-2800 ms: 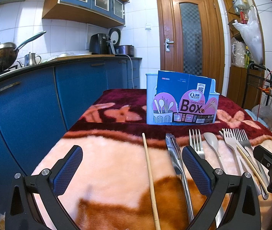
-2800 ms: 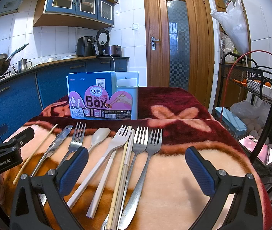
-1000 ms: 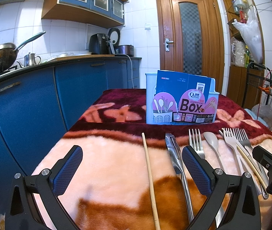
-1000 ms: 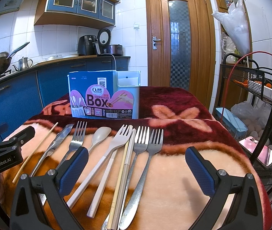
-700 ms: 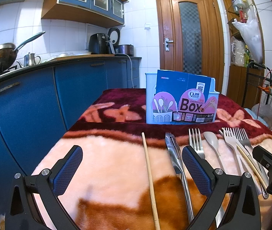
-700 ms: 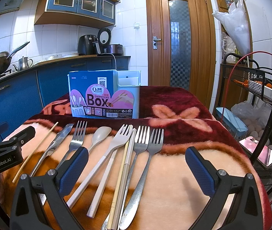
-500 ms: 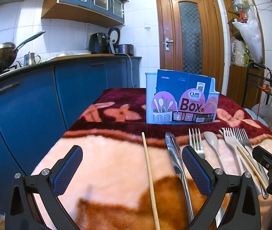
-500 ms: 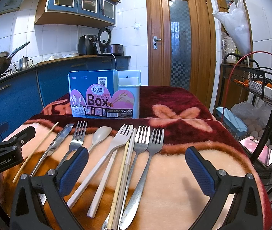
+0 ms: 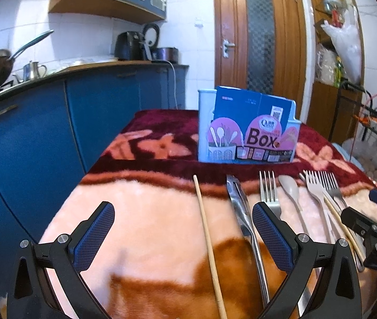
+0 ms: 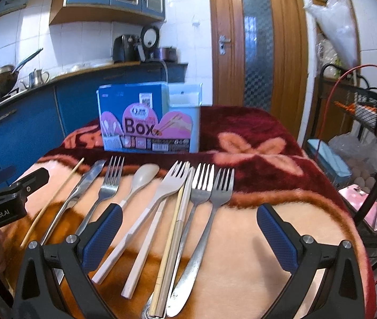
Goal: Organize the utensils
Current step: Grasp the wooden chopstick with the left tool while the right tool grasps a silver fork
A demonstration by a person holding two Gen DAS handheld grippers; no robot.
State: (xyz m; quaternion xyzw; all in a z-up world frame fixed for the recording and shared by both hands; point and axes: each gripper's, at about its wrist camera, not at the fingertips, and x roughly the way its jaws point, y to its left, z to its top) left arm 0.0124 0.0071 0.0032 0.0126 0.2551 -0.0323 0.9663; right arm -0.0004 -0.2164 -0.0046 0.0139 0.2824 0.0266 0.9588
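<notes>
1. Utensils lie in a fanned row on the plush pink-and-maroon blanket covering the worktop, centre of the right view, none yet in the pale blue plastic holder with its blue-and-pink "Box" card sleeve standing upper centre.
2. Left tongs gape wide and empty, low in the left view, over the thin wooden chopstick and the steel table knife.
3. Right tongs gape too, holding nothing, above the cream plastic fork and the two steel forks.
4. Risk, as I judge it: handles overlap, so one pinch could drag a neighbour along.
5. Deep pile may let the slim chopstick roll or sink from the pads.
6. Holder looks light; a hard poke could tip it.
</notes>
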